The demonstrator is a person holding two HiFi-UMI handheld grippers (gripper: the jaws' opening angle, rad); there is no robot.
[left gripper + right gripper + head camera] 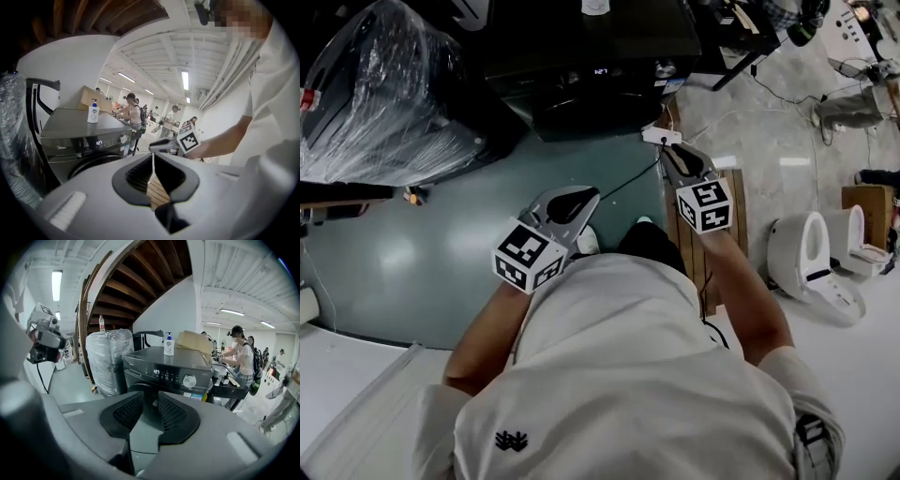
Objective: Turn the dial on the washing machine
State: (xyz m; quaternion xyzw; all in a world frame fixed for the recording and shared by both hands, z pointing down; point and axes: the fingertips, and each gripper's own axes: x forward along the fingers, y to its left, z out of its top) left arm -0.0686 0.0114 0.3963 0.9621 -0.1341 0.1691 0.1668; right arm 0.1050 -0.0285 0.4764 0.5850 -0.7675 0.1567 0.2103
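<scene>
The dark washing machine (164,366) stands ahead of me, a lit display on its control panel and a round silver dial (189,381) to the display's right. In the head view the dial (666,67) is at the top, well beyond both grippers. My right gripper (149,401) points at the machine's front, its jaws a little apart with nothing between them. It sits nearer the machine (668,152) than the left one. My left gripper (153,157) is shut and empty, its tips meeting in a thin line; it hovers over the green floor (579,199). From it the dial (123,138) shows off to the left.
A bulky item wrapped in clear plastic (375,94) stands left of the machine. A soap bottle (168,344) and a cardboard box rest on top of the machine. A wooden pallet (737,202) and white toilets (816,253) lie to the right. Several people stand behind.
</scene>
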